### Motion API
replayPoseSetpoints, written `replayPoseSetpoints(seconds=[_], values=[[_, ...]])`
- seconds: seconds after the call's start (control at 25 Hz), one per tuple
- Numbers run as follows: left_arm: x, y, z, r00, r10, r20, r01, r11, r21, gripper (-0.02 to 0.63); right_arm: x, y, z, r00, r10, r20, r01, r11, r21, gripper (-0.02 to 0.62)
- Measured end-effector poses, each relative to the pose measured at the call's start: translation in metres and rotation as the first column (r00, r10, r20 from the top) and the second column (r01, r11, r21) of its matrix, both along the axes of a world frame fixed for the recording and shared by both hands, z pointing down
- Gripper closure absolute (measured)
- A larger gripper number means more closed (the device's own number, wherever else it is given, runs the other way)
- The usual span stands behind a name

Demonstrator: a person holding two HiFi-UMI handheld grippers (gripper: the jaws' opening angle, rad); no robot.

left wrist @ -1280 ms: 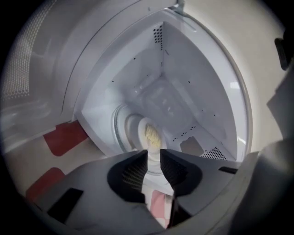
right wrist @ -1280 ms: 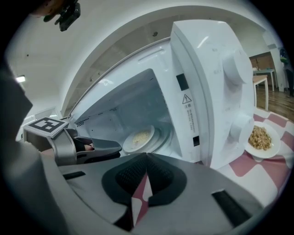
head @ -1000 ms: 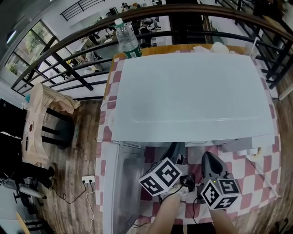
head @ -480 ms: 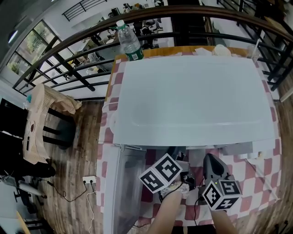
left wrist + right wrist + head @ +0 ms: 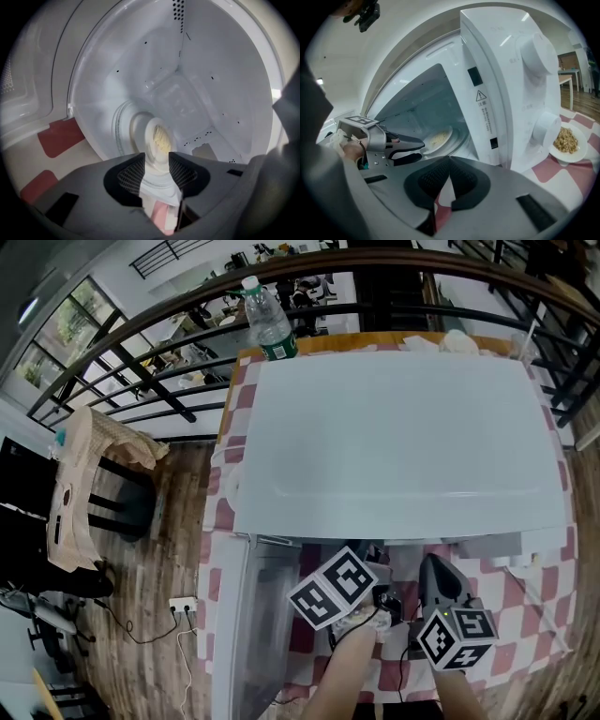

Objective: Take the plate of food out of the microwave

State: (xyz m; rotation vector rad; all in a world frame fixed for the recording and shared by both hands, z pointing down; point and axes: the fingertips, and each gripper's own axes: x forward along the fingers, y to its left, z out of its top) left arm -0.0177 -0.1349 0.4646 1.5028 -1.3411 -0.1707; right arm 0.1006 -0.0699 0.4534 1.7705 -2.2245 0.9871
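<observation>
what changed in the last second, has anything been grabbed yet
The left gripper has just been opening its jaws, aimed at the plate of food inside the microwave; nothing is gripped yet. Its hand barely shifted. The right gripper stayed shut and still outside, and the microwave stayed open.

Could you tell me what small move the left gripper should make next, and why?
Probably ease the left gripper forward inside the white microwave until its fingers straddle the rim of the white plate of yellowish food: they have just been opening, nothing is between them, and the plate lies ahead.
</observation>
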Motion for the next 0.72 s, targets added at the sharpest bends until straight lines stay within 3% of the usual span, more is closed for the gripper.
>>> replayPoseSetpoints(seconds=[0.48,0.56,0.64,0.72], values=[[-0.0008,-0.0075,0.0008,1.000,-0.005,0.008,0.006,1.000,-0.028,0.453,0.0015,-0.0004,0.0027,1.000,0.002,0.007,-0.002,1.000,-0.008,0.597],[-0.0031,-0.0073,0.0039,1.000,-0.014,0.008,0.014,0.999,-0.040,0.483,0.0013,-0.0005,0.0035,1.000,0.003,0.007,-0.003,1.000,-0.009,0.597],[-0.0060,-0.0061,0.0069,1.000,-0.021,0.016,0.022,0.999,-0.047,0.554,0.0008,-0.0002,0.0040,1.000,0.003,0.008,-0.003,1.000,-0.009,0.597],[-0.0071,-0.0056,0.0073,1.000,-0.023,0.016,0.024,0.999,-0.043,0.554,0.0002,0.0001,0.0042,1.000,0.002,0.009,-0.002,1.000,-0.010,0.597]])
